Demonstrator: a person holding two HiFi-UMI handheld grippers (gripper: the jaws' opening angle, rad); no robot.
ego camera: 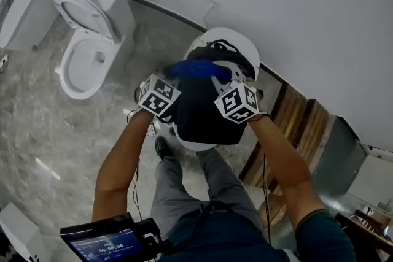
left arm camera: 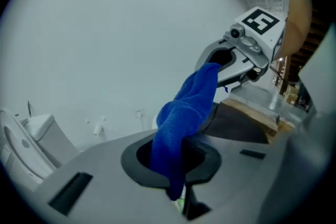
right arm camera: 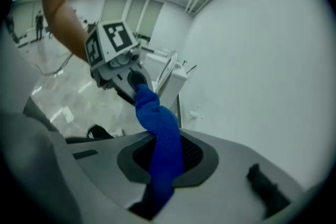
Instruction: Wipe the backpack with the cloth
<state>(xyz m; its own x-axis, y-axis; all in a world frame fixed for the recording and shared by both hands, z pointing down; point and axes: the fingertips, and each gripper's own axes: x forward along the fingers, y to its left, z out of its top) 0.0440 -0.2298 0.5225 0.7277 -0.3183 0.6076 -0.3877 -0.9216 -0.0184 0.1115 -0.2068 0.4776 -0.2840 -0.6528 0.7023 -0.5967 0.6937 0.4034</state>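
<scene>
A blue cloth (ego camera: 196,69) is stretched and twisted between my two grippers, above a black backpack (ego camera: 206,116) that lies on a round white stool (ego camera: 228,38). My left gripper (ego camera: 174,73) is shut on the cloth's left end, and my right gripper (ego camera: 225,75) is shut on its right end. In the left gripper view the cloth (left arm camera: 184,118) runs from my left gripper (left arm camera: 177,192) up to the right gripper (left arm camera: 227,63), with the dark backpack (left arm camera: 239,124) below. In the right gripper view the cloth (right arm camera: 160,131) runs from my right gripper (right arm camera: 157,191) to the left gripper (right arm camera: 128,78).
A white toilet (ego camera: 86,40) with its lid up stands at the left on the marble floor. A white wall (ego camera: 295,3) runs behind the stool. Wooden boards (ego camera: 298,112) lie at the right. A device with a lit screen (ego camera: 103,243) sits at the person's waist.
</scene>
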